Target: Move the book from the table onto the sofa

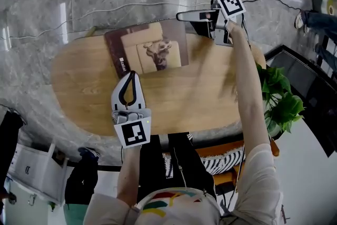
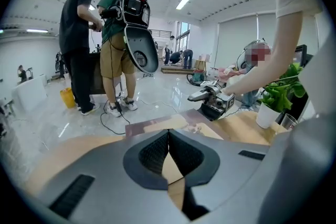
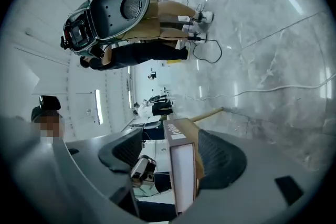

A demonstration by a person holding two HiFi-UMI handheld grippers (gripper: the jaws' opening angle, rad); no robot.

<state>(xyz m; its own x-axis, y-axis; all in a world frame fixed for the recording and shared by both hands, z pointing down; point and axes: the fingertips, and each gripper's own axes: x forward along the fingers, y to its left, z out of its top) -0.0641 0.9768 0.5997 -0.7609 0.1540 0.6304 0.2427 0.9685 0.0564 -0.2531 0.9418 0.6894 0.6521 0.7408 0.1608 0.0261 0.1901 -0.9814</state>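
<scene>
Book [image 1: 146, 50] at table [image 1: 79, 81] far edge

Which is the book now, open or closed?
Closed: the book shows its cover in the head view, its pages one block in the right gripper view.

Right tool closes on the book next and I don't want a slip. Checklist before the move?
1. Book edge between the right tool jaws: ok.
2. Right tool's pads pressing the book: not ok, jaws wide, gap at one side.
3. Left tool empty: ok, jaws shut on nothing.
4. Left tool clear of the book: cannot tell, its tip sits at the near edge.
5. Book lying flat on the table: ok.
</scene>
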